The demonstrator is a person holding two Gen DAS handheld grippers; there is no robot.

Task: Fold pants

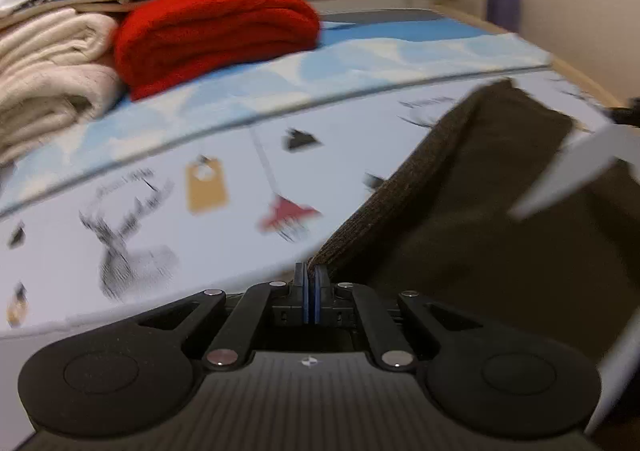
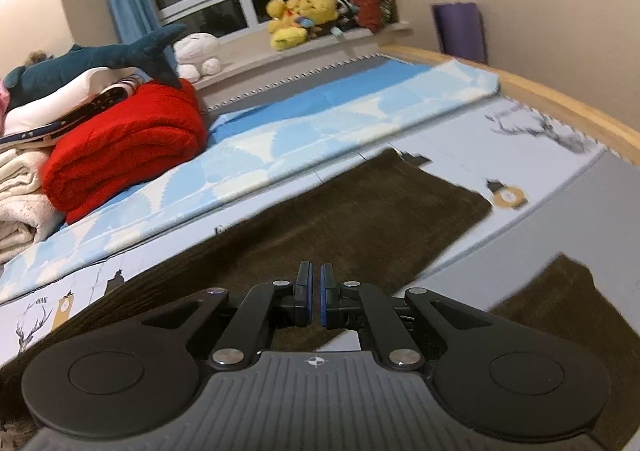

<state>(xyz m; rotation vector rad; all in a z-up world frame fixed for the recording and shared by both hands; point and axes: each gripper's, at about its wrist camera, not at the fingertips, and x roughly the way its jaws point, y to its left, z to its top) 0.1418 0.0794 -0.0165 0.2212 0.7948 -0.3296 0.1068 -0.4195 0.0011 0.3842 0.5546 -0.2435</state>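
Dark brown pants [image 1: 480,211] lie spread on a pale printed play mat [image 1: 160,219]. My left gripper [image 1: 311,279] is shut on the ribbed waistband corner [image 1: 380,207] of the pants and holds it at the mat's level. In the right wrist view the pants [image 2: 340,219] stretch away with one leg flat on the mat [image 2: 540,155] and the other leg [image 2: 560,303] at the right. My right gripper [image 2: 316,283] hovers over the pants with its jaws nearly closed, a narrow gap between them, and nothing held.
A folded red blanket [image 1: 216,31] and cream blankets [image 1: 48,63] are stacked at the back left. A blue patterned mat [image 2: 320,119] lies behind. A shark plush [image 2: 100,59], yellow plush toys [image 2: 300,19] on the window sill, and a wooden edge [image 2: 560,99] at the right.
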